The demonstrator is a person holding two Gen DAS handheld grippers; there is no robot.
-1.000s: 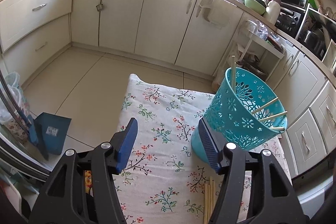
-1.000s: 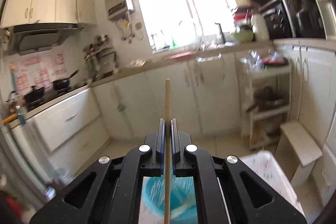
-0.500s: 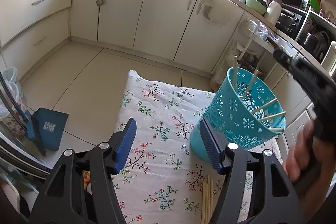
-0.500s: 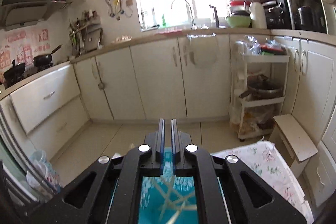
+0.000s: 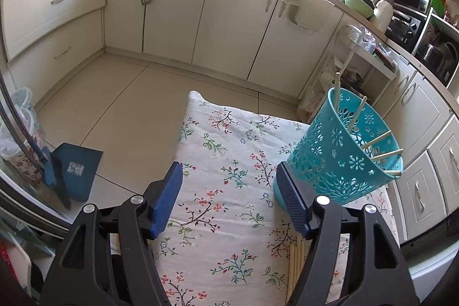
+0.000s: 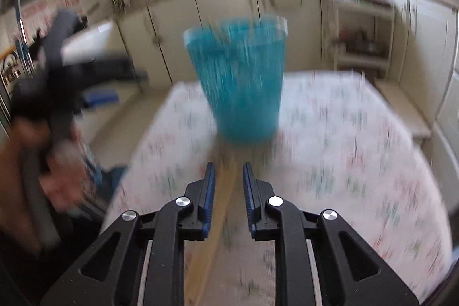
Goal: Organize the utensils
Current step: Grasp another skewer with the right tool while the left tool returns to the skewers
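The left tool (image 5: 226, 200) stood over the floral-clothed desk (image 5: 229, 151), jaws opening wider than a second ago and empty. Right of it, the blue basket (image 5: 341, 159) now held one more chopstick (image 5: 357, 112). The right tool (image 6: 226, 200), which had gripped that stick a second earlier, had dropped low over the loose chopsticks (image 6: 218, 208), jaws opening, nothing gripped. Judgement: one delivery done, another pick-up due.
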